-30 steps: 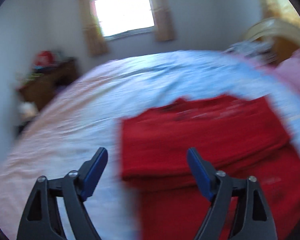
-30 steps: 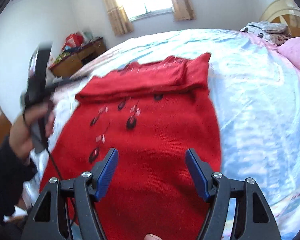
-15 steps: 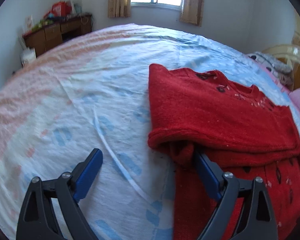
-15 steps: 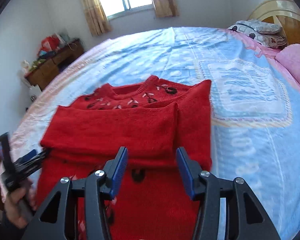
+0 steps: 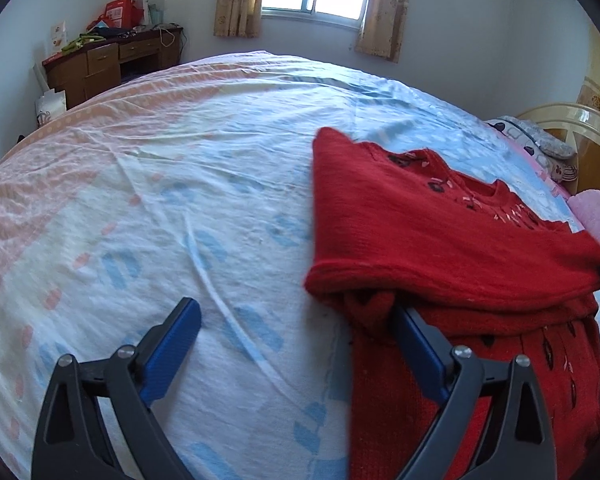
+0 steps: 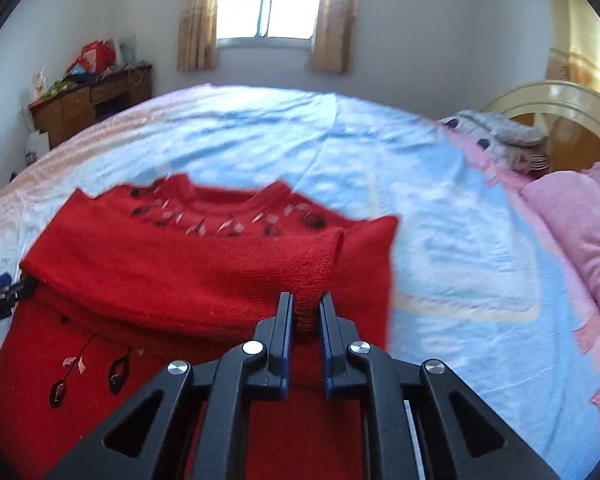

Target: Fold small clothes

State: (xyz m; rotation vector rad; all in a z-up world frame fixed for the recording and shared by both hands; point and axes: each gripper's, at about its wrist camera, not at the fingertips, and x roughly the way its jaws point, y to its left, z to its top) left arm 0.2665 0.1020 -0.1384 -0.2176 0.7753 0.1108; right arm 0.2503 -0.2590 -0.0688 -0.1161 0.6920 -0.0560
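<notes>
Both handheld tools share one build: the left gripper (image 5: 294,320) and right gripper (image 6: 306,312) have matte black triangular arms with cut-out windows, round silver screw heads at the pivots, and blue pads lining the fingers (image 5: 172,344), apparently a ribbed rubber.

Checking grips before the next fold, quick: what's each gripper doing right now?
Left gripper: open, one finger against the red sweater, nothing clamped.
Right gripper: just closed, shut on the red sweater's folded edge.

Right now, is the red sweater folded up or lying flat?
Partly folded. The red sweater has its sleeves laid across its chest, the lower body lies flat, and the right gripper pinches the folded layer.
</notes>
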